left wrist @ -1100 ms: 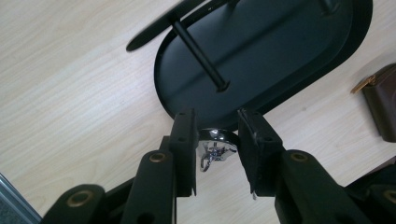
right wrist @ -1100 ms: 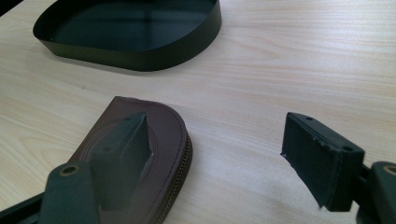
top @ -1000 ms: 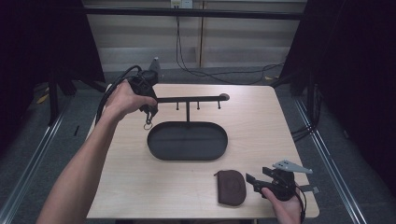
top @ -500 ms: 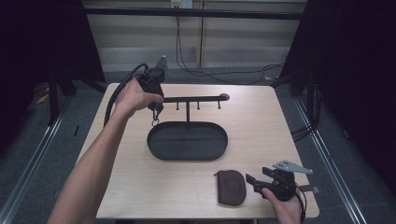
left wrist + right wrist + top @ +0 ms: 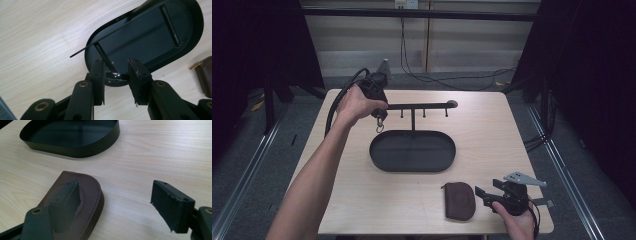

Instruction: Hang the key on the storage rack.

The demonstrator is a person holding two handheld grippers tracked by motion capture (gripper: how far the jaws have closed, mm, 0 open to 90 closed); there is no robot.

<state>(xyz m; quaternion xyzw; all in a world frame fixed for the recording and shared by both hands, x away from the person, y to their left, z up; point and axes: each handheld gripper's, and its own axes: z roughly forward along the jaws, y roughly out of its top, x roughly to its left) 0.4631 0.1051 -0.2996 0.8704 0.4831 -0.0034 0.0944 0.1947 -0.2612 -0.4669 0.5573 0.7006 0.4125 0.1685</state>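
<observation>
The desk (image 5: 492,130) is lit evenly from above in the high view, while the surroundings at left and right are lost in near-black. Soft, short shadows are cast under the tray (image 5: 413,151). In the left gripper view a small glint is seen on the tray rim, and the nearest parts of the tool (image 5: 116,82) are softly blurred. In the right gripper view the wood grain is rendered brightly (slightly washed out), and the pouch (image 5: 75,202) is kept reasonably sharp.

Pale wood-grain desk (image 5: 492,135) with a smooth, matt finish. An oval tray (image 5: 413,151) of black metal, its inside faintly glossy (it reflects light). A brown pouch (image 5: 75,202) of smooth leather-like material with a brassy zip. The tongs' pads (image 5: 172,205) look matt black and rubbery.
</observation>
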